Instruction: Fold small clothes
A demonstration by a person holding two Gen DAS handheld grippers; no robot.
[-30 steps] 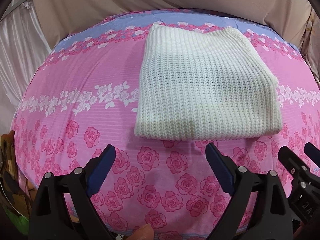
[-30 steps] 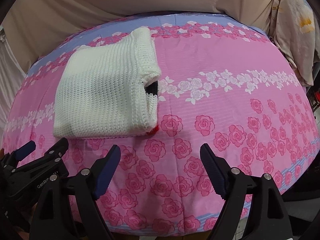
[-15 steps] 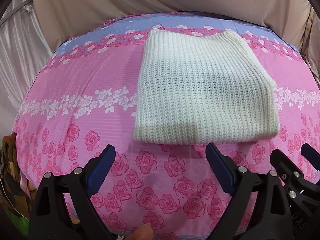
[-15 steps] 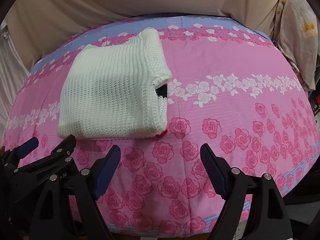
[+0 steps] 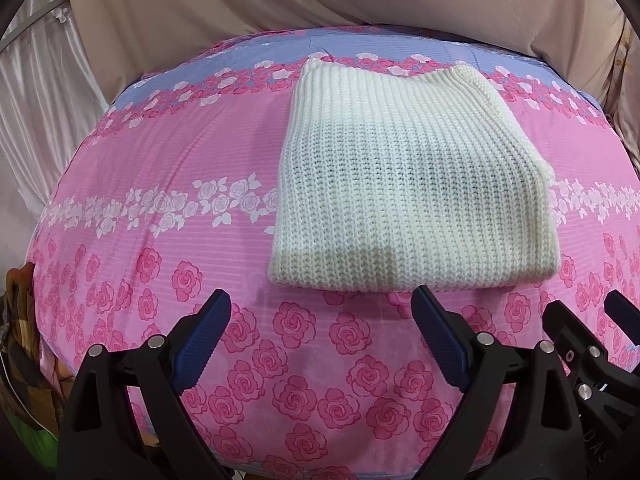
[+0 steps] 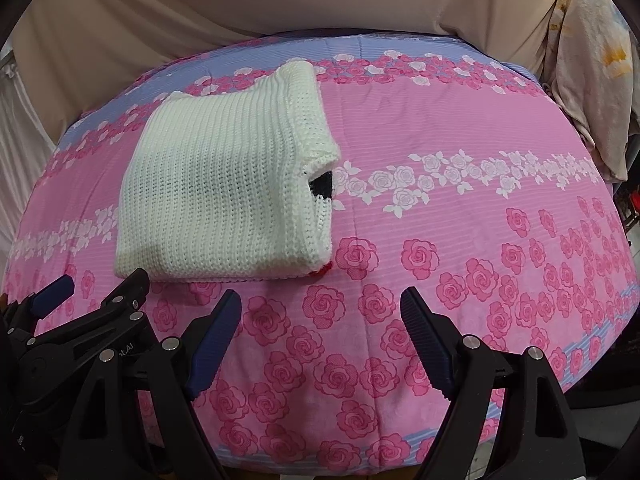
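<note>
A white knitted garment (image 5: 408, 184) lies folded into a rectangle on the pink rose-print sheet (image 5: 160, 184). In the right wrist view it (image 6: 224, 192) lies at the left, with a black patch and a bit of red showing at its right open edge. My left gripper (image 5: 320, 316) is open and empty, just short of the garment's near edge. My right gripper (image 6: 320, 314) is open and empty, near the garment's near right corner. Each gripper shows at the edge of the other's view.
The sheet covers a table whose near edge runs below the grippers. Beige fabric (image 5: 280, 8) hangs behind the table. A floral cloth (image 6: 592, 80) hangs at the far right. Dark clutter (image 5: 20, 320) sits low at the left.
Both grippers have drawn back slightly from the garment and stayed open. The garment has not moved.
</note>
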